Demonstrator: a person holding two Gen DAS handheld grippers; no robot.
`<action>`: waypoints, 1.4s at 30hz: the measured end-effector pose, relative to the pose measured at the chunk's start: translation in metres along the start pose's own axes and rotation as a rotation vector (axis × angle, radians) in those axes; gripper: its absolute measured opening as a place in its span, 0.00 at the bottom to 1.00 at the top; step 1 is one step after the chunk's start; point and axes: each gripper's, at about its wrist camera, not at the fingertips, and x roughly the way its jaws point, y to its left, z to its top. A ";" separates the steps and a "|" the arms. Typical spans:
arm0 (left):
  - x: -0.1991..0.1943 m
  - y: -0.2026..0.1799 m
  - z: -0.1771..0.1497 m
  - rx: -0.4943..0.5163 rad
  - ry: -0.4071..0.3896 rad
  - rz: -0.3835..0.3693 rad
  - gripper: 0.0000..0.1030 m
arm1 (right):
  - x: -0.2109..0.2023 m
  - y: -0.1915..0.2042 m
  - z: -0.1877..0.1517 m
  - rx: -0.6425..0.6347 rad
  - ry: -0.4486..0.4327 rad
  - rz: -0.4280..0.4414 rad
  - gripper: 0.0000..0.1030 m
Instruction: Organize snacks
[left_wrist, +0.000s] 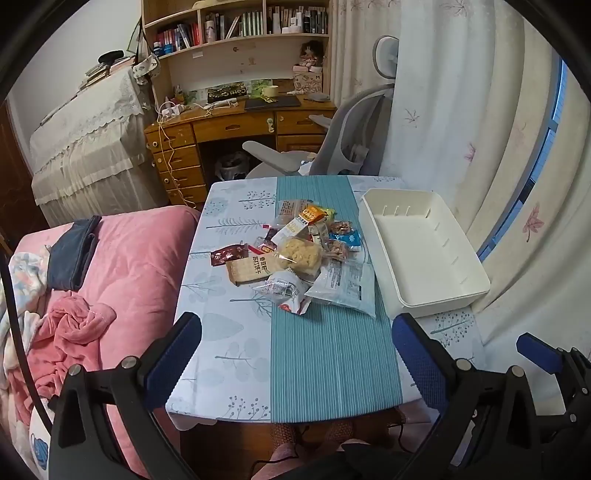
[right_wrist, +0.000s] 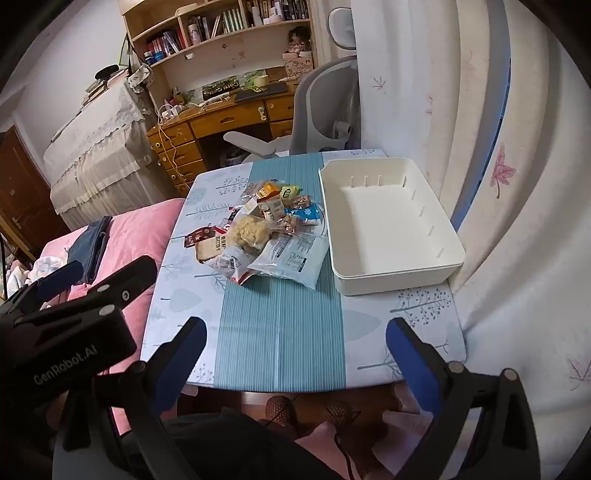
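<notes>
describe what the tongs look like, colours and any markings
Both tongs, left and right, have black angular frames with silver bolt heads and blue textured pads on the fingers. The left one's body, seen from the right wrist, carries white "GenRobot.AI" lettering.

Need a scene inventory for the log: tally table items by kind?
Snack packets: about 12, piled and overlapping, so the count is approximate
White bin: 1, holding nothing
Grippers: 2, left gripper and right gripper, both open
Total: about 15

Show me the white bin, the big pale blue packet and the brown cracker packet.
white bin (right_wrist: 397, 278), right wrist view, near wall
pale blue packet (right_wrist: 291, 258), right wrist view, middle
brown cracker packet (left_wrist: 247, 271), left wrist view, middle
</notes>
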 end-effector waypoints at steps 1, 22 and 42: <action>0.000 0.000 0.000 0.002 0.000 0.003 1.00 | 0.000 0.000 0.000 0.002 -0.003 0.002 0.96; 0.013 0.001 0.004 0.020 0.015 -0.023 1.00 | 0.008 0.002 0.004 0.009 0.016 0.004 0.96; 0.034 0.020 0.011 0.043 0.032 -0.085 1.00 | 0.017 0.020 0.006 0.056 0.036 -0.035 0.96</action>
